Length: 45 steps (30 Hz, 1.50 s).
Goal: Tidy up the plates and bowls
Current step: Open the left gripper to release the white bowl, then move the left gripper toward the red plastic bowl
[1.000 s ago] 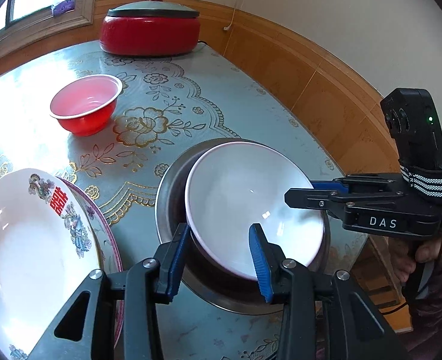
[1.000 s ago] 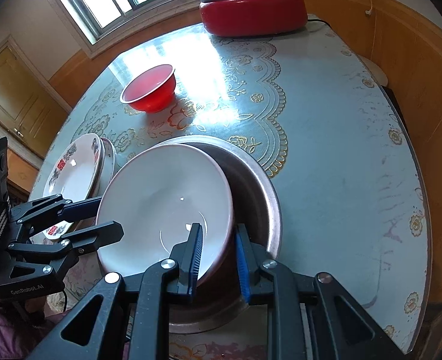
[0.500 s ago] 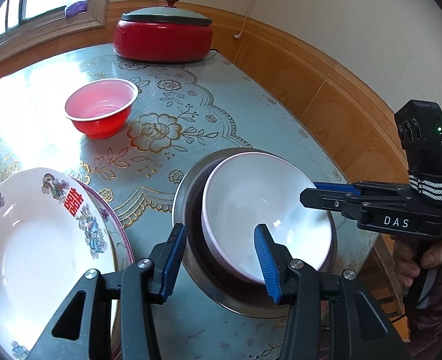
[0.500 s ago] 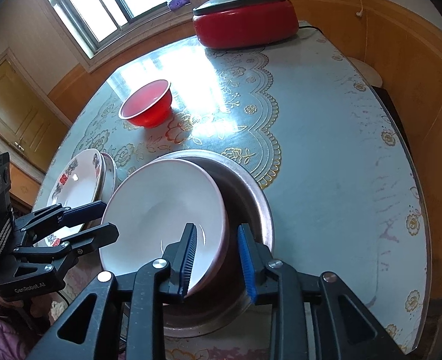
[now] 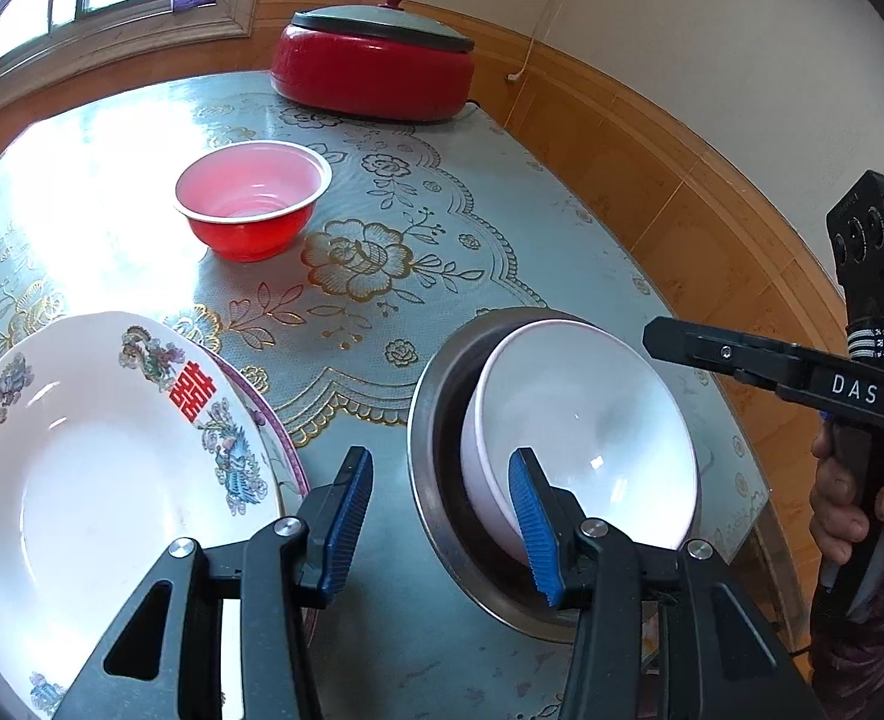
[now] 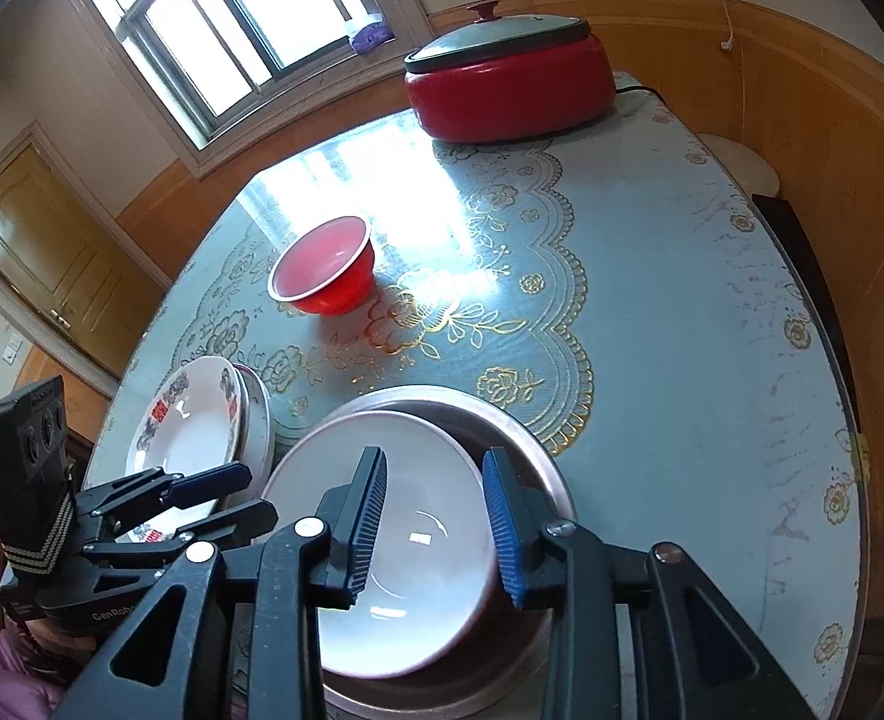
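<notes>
Left wrist view: the left tongs (image 5: 442,519) stand released, nothing pressed between the blue pads. The white bowl (image 5: 586,438) sits tilted inside the steel basin (image 5: 435,480) near the surface (image 5: 502,228) edge; the right-hand pad overlaps the bowl rim in the picture, contact cannot be told. Just left of the basin lie 2 stacked plates, the decorated plate (image 5: 99,462) on top of a pink-rimmed plate (image 5: 273,438). The red bowl (image 5: 252,207) stands upright, well apart, toward the far side. The red lidded pot (image 5: 375,69) sits at the far edge.

Right wrist view: the right tongs (image 6: 435,531) hang above the white bowl (image 6: 417,564), jaws opening, pads clear of the rim and gripping nothing. The left tongs (image 6: 231,498) appear at lower left, beside the stacked plates (image 6: 195,420).
</notes>
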Motion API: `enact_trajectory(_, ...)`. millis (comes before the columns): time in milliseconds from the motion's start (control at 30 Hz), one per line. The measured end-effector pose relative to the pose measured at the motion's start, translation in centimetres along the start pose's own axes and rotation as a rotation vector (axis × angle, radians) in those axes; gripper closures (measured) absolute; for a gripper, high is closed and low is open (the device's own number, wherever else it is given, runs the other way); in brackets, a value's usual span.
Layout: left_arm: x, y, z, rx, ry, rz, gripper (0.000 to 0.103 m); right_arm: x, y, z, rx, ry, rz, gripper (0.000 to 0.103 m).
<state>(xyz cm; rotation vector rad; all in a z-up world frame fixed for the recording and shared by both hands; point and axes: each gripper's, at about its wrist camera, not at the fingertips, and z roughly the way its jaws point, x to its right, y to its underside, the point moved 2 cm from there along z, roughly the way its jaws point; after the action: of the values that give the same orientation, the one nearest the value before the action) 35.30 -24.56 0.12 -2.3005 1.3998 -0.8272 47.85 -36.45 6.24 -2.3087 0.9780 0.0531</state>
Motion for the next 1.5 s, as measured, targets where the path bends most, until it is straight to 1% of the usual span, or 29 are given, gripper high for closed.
enact_trajectory(200, -1.2, -0.6, -0.4, 0.011, -0.012, -0.025, 0.05, -1.0, -1.9, 1.9, -0.042, -0.079, 0.042, 0.067)
enact_trajectory(233, -1.5, -0.8, -0.6, 0.017, -0.015, -0.035, 0.05, -1.1, -2.2, 2.3, -0.052, -0.092, 0.055, 0.065)
enact_trajectory(300, -2.5, -1.4, -1.1, 0.032, -0.017, -0.068, 0.048, -1.3, -2.9, 3.0, -0.075, -0.129, 0.088, 0.065)
enact_trajectory(333, -3.2, -1.7, -1.5, 0.041, -0.016, -0.092, 0.045, -1.3, -3.3, 3.4, -0.085, -0.143, 0.104, 0.065)
enact_trajectory(467, -6.7, -3.5, -2.6, 0.077, -0.018, -0.212, 0.044, -1.7, -5.3, 4.8, -0.115, -0.195, 0.166, 0.064)
enact_trajectory(500, -7.7, -4.0, -2.8, 0.08, -0.018, -0.245, 0.042, -1.8, -5.8, 5.1, -0.122, -0.209, 0.181, 0.064)
enact_trajectory(567, -9.7, -4.9, -2.9, 0.085, 0.014, -0.319, 0.04, -2.1, -6.8, 6.0, -0.134, -0.24, 0.203, 0.064)
enact_trajectory(633, -11.7, -5.8, -2.7, 0.086, 0.033, -0.415, 0.031, -2.4, -7.9, 6.9, -0.134, -0.255, 0.22, 0.064)
enact_trajectory(667, -12.5, -6.3, -2.6, 0.089, 0.042, -0.441, 0.031, -2.4, -8.6, 7.5, -0.135, -0.262, 0.221, 0.064)
enact_trajectory(767, -14.2, -7.7, -1.8, 0.085, 0.031, -0.49, 0.032, -2.9, -10.2, 9.3, -0.145, -0.277, 0.239, 0.064)
enact_trajectory(800, -14.6, -8.1, -1.5, 0.082, 0.031, -0.502, 0.034, -3.1, -10.7, 9.9, -0.151, -0.283, 0.232, 0.064)
enact_trajectory(833, -15.1, -8.4, -1.1, 0.076, 0.026, -0.517, 0.038, -3.1, -11.1, 10.6, -0.154, -0.275, 0.237, 0.064)
enact_trajectory(867, -15.4, -8.7, -0.7, 0.069, 0.021, -0.529, 0.041, -3.2, -11.6, 11.3, -0.156, -0.265, 0.248, 0.064)
enact_trajectory(1033, -16.5, -10.3, 1.6, 0.049, 0.013, -0.548, 0.057, -3.0, -13.5, 14.3, -0.157, -0.238, 0.274, 0.066)
enact_trajectory(1100, -16.9, -10.8, 2.4, 0.044, 0.015, -0.556, 0.061, -2.8, -13.9, 15.3, -0.163, -0.229, 0.289, 0.068)
enact_trajectory(1167, -17.0, -11.5, 3.0, 0.048, 0.018, -0.551, 0.062, -2.8, -14.1, 16.2, -0.173, -0.227, 0.293, 0.071)
enact_trajectory(1267, -17.4, -12.3, 3.8, 0.055, 0.005, -0.548, 0.062, -2.8, -14.4, 17.3, -0.185, -0.216, 0.293, 0.072)
enact_trajectory(1367, -17.9, -13.1, 4.8, 0.046, -0.011, -0.557, 0.062, -2.7, -14.7, 18.3, -0.194, -0.206, 0.306, 0.074)
enact_trajectory(1467, -18.6, -13.5, 5.6, 0.033, -0.023, -0.562, 0.065, -2.6, -14.6, 19.0, -0.201, -0.199, 0.315, 0.075)
enact_trajectory(1500, -18.8, -13.6, 5.9, 0.027, -0.018, -0.566, 0.068, -2.6, -14.6, 19.3, -0.207, -0.197, 0.317, 0.076)
